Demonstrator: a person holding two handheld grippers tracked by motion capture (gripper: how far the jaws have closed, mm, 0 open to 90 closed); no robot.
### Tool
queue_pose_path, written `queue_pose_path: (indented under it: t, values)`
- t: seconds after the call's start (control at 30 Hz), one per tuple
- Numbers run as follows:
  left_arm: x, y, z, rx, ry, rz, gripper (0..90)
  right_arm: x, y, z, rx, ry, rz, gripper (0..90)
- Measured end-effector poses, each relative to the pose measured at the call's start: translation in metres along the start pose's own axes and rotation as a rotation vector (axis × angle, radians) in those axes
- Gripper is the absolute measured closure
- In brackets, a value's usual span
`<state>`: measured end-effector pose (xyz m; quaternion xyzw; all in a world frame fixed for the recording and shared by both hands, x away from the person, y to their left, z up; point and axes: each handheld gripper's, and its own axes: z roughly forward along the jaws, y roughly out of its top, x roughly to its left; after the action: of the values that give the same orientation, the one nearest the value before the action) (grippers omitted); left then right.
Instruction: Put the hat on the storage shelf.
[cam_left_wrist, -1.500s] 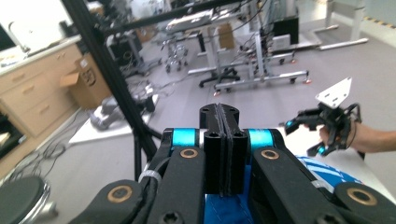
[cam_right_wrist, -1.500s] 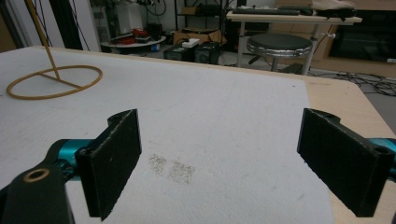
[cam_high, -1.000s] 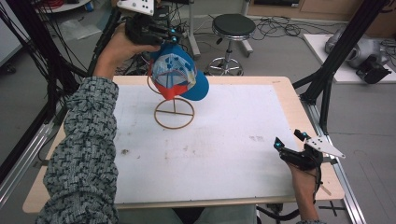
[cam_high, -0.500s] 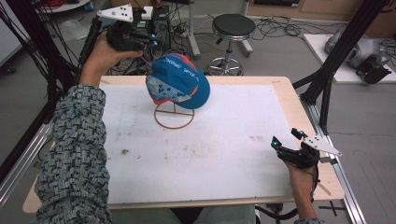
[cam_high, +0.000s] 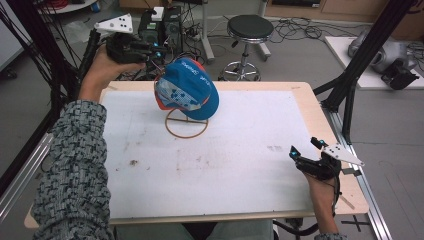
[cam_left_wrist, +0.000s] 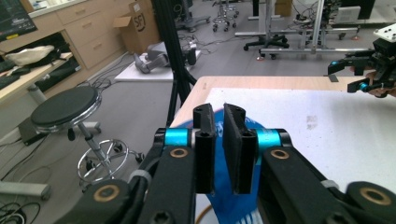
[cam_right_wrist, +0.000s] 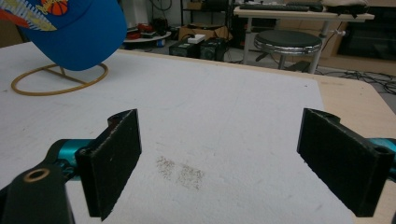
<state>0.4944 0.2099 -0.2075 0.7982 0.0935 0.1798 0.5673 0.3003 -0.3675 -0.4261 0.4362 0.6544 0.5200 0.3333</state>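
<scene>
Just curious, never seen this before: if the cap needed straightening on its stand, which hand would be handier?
Probably the left. The left gripper hovers just behind the blue cap on its wooden stand, jaws nearly closed. The right gripper sits open near the table's far corner.

Blue cap (cam_high: 189, 91) with orange and white print beside left gripper (cam_high: 150, 50); tan ring stand (cam_high: 186, 123); white table (cam_high: 240, 150); black-and-white speckled sleeve (cam_high: 75, 165).

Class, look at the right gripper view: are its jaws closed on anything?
No, the right gripper stands wide open, with bare table between its jaws.
</scene>
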Motion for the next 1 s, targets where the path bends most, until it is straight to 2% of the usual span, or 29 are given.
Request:
queue_pose_path:
  t: [0.17, 0.23, 0.43, 0.53, 0.7, 0.77, 0.9, 1.0]
  values:
    - [-0.007, -0.013, -0.008, -0.001, 0.021, -0.010, 79.2, 0.000, 0.001, 0.001, -0.001, -0.002, 0.001, 12.8]
    - [-0.011, -0.015, -0.011, 0.002, 0.042, -0.010, 77.7, -0.001, 0.001, 0.003, -0.008, -0.008, 0.002, 12.8]
    - [-0.025, -0.018, -0.024, -0.008, 0.087, 0.000, 72.8, -0.002, 0.003, 0.010, -0.022, -0.006, 0.021, 12.8]
    - [-0.032, -0.020, -0.030, -0.014, 0.110, -0.014, 67.5, -0.001, 0.005, 0.015, -0.023, 0.006, 0.026, 12.8]
    - [-0.046, -0.024, -0.043, -0.017, 0.176, -0.001, 64.7, 0.003, 0.007, 0.023, -0.018, 0.020, 0.016, 12.8]
    - [-0.051, -0.027, -0.047, -0.030, 0.176, 0.000, 62.5, 0.005, 0.008, 0.026, -0.018, 0.024, 0.015, 12.8]
    - [-0.062, -0.034, -0.057, -0.035, 0.210, -0.020, 55.6, 0.006, 0.009, 0.029, -0.020, 0.027, 0.013, 12.8]
    - [-0.072, -0.042, -0.064, -0.046, 0.244, -0.055, 51.1, 0.007, 0.010, 0.031, -0.022, 0.027, 0.012, 12.8]
